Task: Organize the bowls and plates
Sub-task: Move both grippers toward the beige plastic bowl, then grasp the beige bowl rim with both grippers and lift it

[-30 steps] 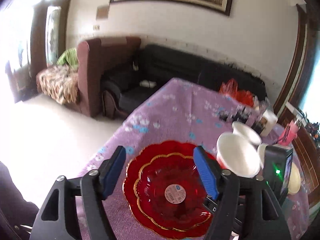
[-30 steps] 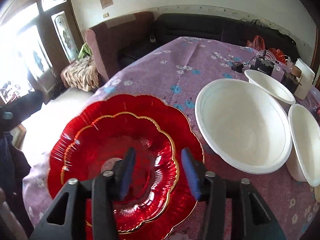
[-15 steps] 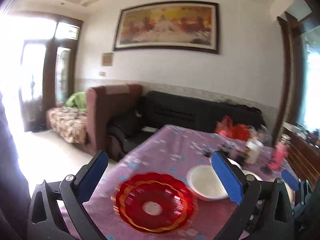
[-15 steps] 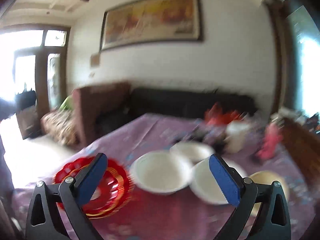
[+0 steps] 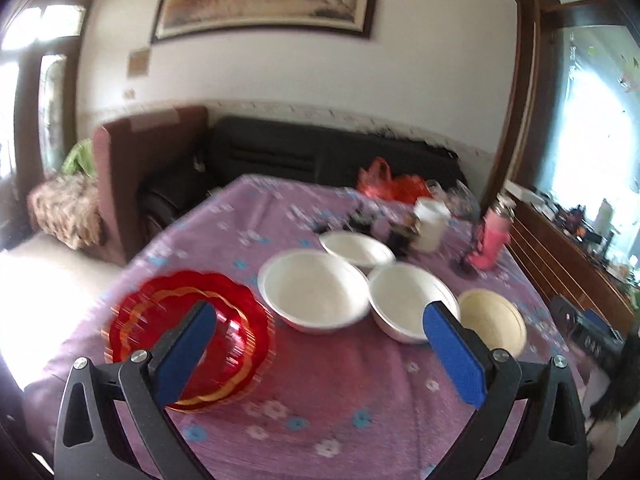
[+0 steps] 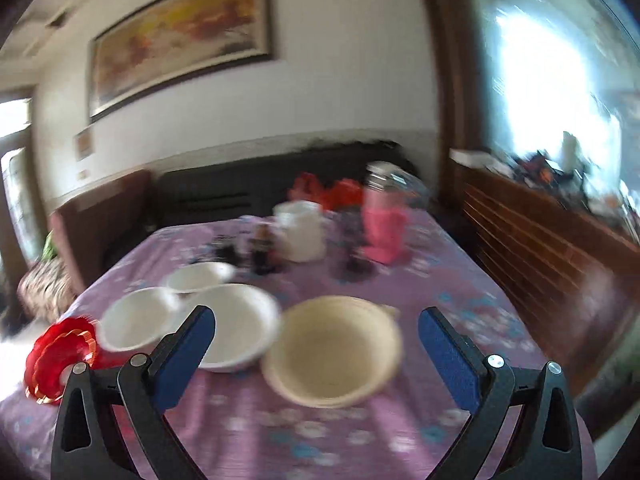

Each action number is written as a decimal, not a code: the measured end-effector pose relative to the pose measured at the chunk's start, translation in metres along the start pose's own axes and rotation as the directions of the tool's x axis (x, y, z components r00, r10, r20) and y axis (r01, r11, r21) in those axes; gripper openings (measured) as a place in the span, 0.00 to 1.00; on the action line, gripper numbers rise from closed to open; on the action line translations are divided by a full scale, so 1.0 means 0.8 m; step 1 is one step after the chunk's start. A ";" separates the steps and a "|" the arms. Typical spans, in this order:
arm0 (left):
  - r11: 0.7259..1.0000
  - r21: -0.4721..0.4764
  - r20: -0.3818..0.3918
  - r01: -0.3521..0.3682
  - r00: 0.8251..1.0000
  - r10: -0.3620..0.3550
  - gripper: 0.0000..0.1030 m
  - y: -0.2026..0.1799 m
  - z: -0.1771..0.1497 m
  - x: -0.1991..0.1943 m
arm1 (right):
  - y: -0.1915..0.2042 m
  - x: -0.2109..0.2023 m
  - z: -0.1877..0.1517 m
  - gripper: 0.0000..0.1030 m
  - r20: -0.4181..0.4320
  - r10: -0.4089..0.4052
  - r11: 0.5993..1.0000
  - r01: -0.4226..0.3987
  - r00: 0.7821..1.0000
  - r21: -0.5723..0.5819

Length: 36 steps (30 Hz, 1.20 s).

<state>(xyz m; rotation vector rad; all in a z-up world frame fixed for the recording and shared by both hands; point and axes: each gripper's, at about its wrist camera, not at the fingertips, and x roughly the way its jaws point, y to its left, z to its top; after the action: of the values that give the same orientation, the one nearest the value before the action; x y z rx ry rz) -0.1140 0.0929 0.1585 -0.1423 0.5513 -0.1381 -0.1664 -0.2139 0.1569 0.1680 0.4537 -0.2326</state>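
Both grippers hang wide open and empty above the table (image 5: 344, 408). The red plate (image 5: 236, 332) lies behind the left gripper's (image 5: 320, 350) left finger; the cream bowl (image 6: 334, 346) lies between the right gripper's (image 6: 316, 350) fingers, beside three white bowls (image 6: 240, 328).

Motion blur smears most of what we see from the right wrist. The small dark items (image 6: 256, 254) behind the white bowls stay unidentifiable to us. The scalloped red glass plates (image 6: 60, 356) sit partly behind the left finger's black frame. From the left wrist, a blue finger pad (image 5: 182, 354) covers part of the plates, whose rims look doubled.
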 end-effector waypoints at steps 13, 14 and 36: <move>0.999 0.017 -0.163 0.046 0.986 -0.043 1.00 -0.025 -0.030 0.066 | -0.071 0.112 -0.028 0.92 -0.220 0.008 0.978 0.039 0.976 0.207; 0.999 0.017 -0.173 0.050 0.984 -0.046 1.00 -0.026 -0.032 0.070 | -0.073 0.121 -0.032 0.89 -0.243 0.010 0.975 0.044 0.970 0.217; 0.958 0.090 -0.335 0.273 0.914 -0.229 1.00 -0.109 -0.053 0.101 | -0.129 0.112 -0.077 0.10 -0.540 0.272 0.931 -0.077 0.796 0.355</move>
<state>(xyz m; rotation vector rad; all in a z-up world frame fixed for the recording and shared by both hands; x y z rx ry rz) -0.0761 -0.0107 0.0964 -0.0576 0.8477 -0.4556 -0.1403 -0.3165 0.0508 0.6101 1.0133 -0.0585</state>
